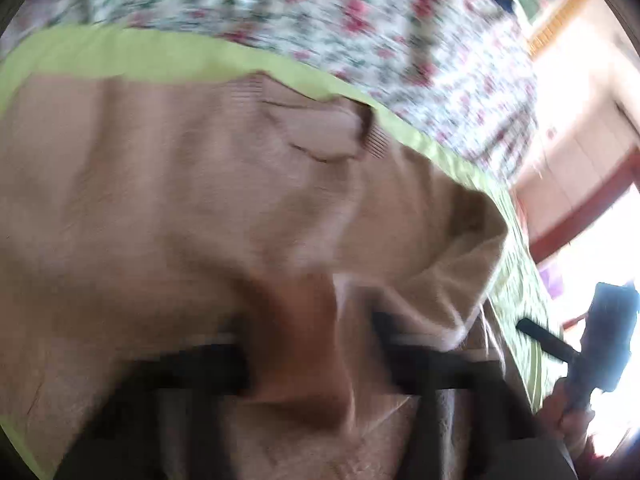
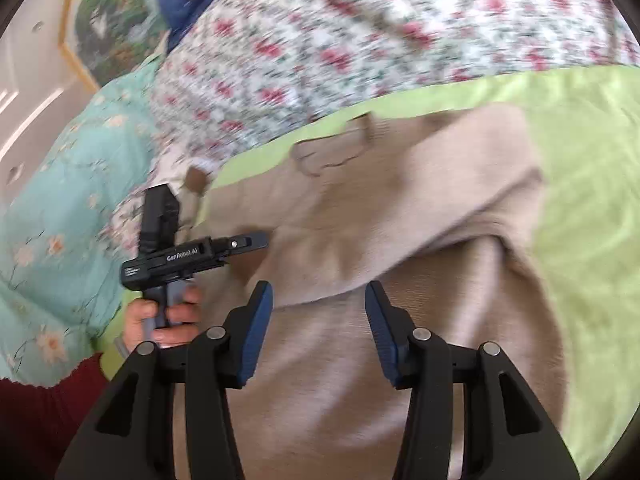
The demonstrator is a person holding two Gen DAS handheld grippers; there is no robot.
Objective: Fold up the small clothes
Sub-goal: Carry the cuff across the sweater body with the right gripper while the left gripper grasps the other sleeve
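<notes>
Rumpled beige sweater, sleeve crossed over

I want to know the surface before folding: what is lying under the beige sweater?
A light green sheet shows around the beige sweater, with a floral quilt beyond it. What lies directly beneath the sweater is covered.

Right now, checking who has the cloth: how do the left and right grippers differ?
The left gripper has beige sweater cloth bunched between its jaws; the right gripper has open, empty jaws. The left is at the sweater's side edge; the right is over its middle. Both are black.
</notes>
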